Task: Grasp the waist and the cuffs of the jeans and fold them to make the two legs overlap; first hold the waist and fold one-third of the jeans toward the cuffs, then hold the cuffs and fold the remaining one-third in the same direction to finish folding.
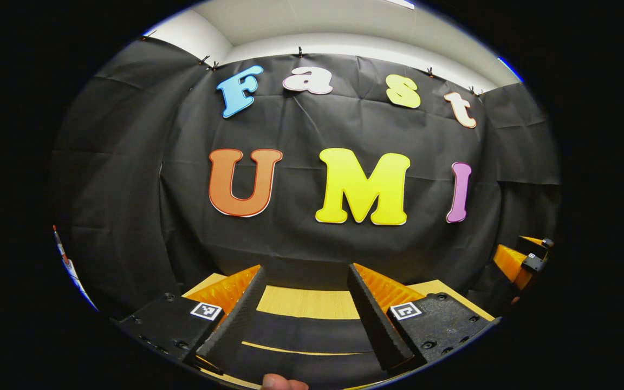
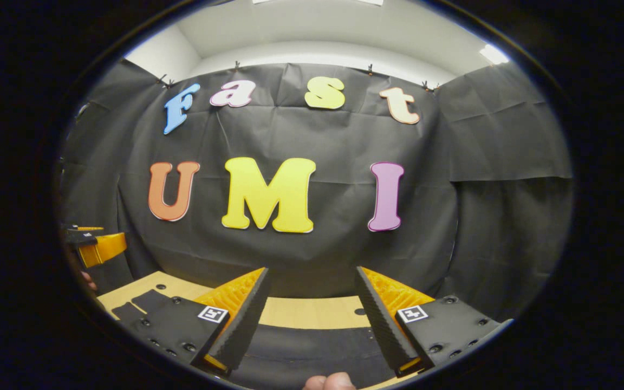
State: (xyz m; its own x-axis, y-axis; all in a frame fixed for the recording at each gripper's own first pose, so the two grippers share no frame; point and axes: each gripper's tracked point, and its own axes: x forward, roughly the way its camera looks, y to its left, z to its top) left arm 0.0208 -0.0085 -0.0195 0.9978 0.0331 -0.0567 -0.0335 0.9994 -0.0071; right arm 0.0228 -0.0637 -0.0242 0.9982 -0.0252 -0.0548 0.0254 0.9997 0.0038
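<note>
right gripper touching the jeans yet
Apart: in the right gripper view the open right gripper sits above the dark jeans with nothing between its fingers.

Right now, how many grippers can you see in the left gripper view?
2: the left gripper, open at the bottom over the dark jeans, and the right gripper at the right edge, partly cut off.

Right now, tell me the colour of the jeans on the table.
Black, or very dark; the jeans show best in the right gripper view, on the light wooden table.
</note>
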